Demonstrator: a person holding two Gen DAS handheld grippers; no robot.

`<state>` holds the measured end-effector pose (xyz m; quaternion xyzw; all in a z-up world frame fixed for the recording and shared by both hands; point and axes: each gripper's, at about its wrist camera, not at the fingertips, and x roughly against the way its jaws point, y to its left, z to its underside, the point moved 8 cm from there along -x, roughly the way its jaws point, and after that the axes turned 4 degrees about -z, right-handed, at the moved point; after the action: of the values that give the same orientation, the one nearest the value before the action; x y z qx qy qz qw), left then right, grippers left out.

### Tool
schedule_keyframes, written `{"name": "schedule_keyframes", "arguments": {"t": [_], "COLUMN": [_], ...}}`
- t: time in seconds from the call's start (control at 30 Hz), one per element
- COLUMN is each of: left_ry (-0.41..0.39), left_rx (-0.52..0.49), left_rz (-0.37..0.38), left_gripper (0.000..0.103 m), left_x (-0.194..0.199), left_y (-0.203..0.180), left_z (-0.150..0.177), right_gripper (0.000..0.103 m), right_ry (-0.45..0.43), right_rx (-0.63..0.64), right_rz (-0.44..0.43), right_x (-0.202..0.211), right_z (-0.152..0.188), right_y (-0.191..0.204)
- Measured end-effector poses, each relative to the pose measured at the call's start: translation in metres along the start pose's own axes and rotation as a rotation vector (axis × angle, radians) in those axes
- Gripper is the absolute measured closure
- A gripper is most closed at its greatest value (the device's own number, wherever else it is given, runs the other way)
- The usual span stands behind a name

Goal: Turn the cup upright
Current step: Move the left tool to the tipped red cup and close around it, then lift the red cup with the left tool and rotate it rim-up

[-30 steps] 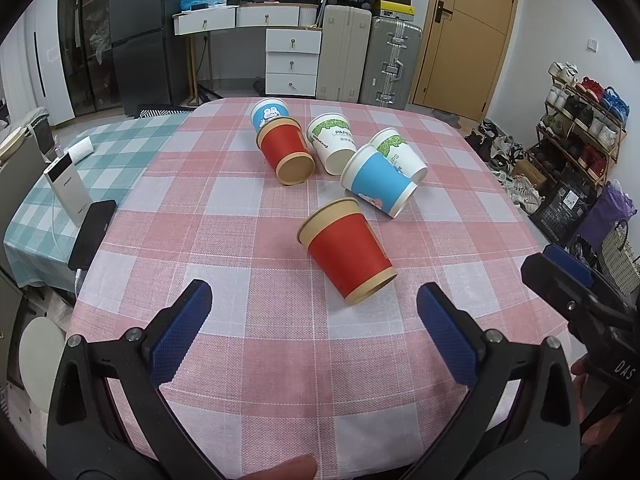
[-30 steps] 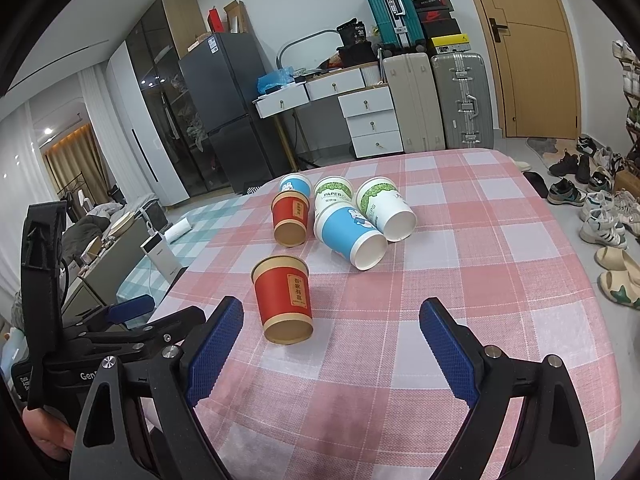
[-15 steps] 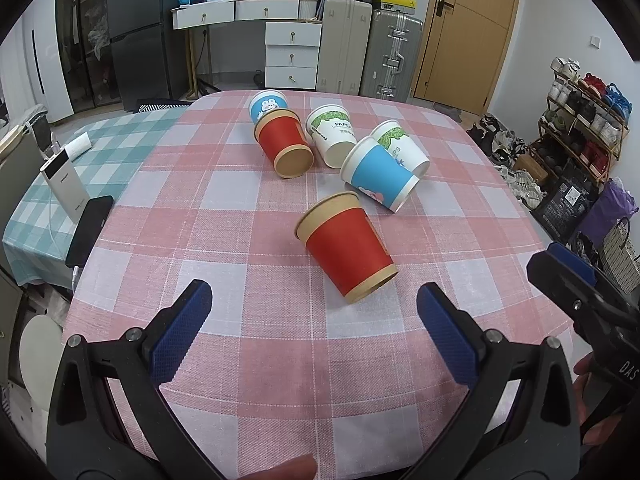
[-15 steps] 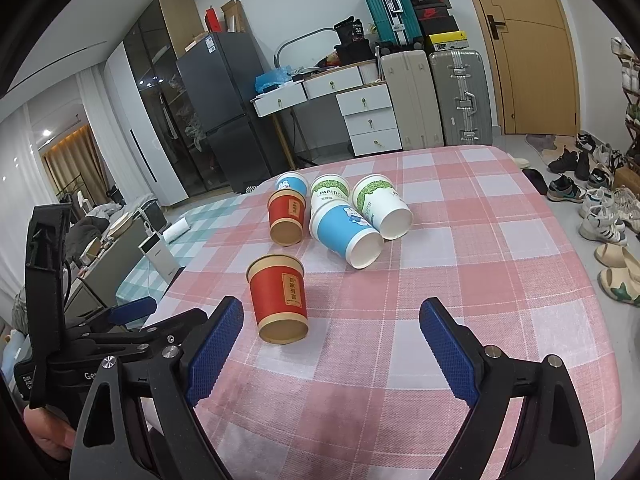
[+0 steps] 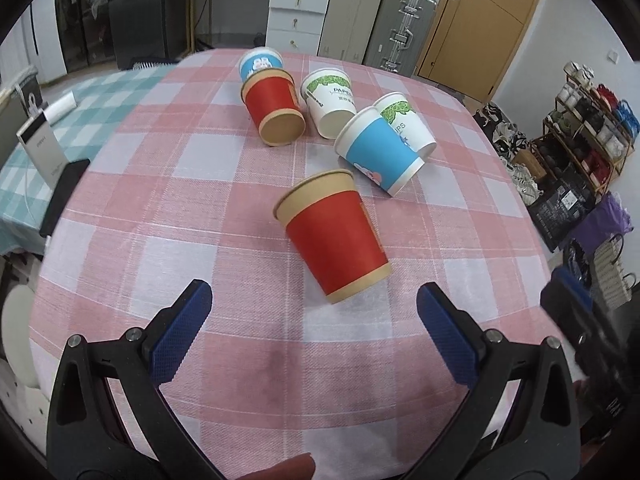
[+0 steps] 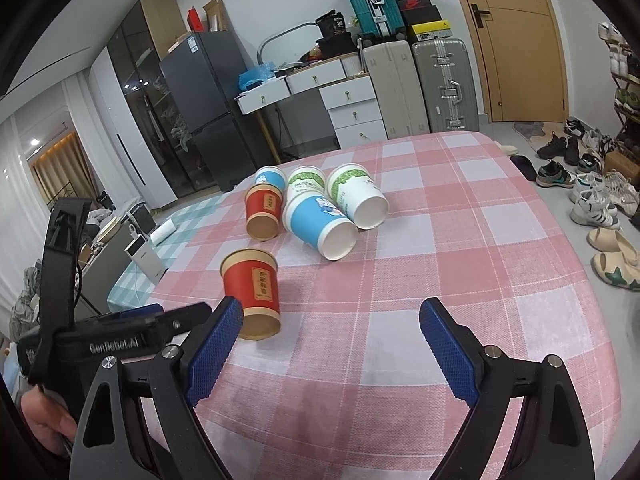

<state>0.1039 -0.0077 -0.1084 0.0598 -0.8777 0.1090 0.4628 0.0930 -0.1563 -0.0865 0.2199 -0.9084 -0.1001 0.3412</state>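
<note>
Several paper cups lie on their sides on a pink checked tablecloth. The nearest red cup lies just beyond my open, empty left gripper; it also shows in the right wrist view. Behind it lie a blue cup, two white cups with green print, a second red cup and a small blue cup. My right gripper is open and empty above the near table. The left gripper's body shows at its left.
A power bank and a dark phone lie on a green checked cloth at the left. Suitcases, drawers and a door stand behind the table. A shoe rack and bags stand at the right.
Both grippers have moved forward towards the cups, so the near red cup looks larger and closer to the left gripper. The cups have not moved.
</note>
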Motion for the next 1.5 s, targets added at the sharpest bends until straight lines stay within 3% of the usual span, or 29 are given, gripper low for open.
{"name": "schedule_keyframes", "arguments": {"t": [0.27,0.67,0.77,0.83,0.9,1.23,1.5], "left_ry": [0.077,0.175,0.197,0.227,0.243,0.221,0.290], "left_rx": [0.133,0.215,0.234,0.249,0.252,0.204,0.133], "left_rz": [-0.002,-0.060,-0.032,-0.030,-0.019,-0.005,0.059], "left_gripper": [0.001,0.005,0.019,0.039,0.041,0.045,0.045], "left_x": [-0.035,-0.086,-0.099,-0.107,-0.113,-0.101,-0.069], "left_y": [-0.011,-0.016,-0.017,-0.015,-0.014,-0.017,-0.022], "left_z": [-0.029,-0.045,-0.045,-0.042,-0.040,-0.043,-0.043], "right_gripper": [0.011,0.011,0.011,0.011,0.011,0.011,0.011], "right_ry": [0.016,0.026,0.034,0.038,0.041,0.028,-0.003], "right_rx": [-0.035,-0.053,-0.058,-0.065,-0.071,-0.084,-0.091], "right_rz": [0.017,-0.004,-0.011,-0.013,-0.014,-0.014,-0.016], "right_x": [-0.010,-0.024,-0.026,-0.027,-0.028,-0.025,-0.016], "right_z": [0.002,-0.005,-0.002,-0.001,-0.001,-0.001,-0.004], "right_y": [-0.018,-0.027,-0.029,-0.031,-0.032,-0.033,-0.027]}}
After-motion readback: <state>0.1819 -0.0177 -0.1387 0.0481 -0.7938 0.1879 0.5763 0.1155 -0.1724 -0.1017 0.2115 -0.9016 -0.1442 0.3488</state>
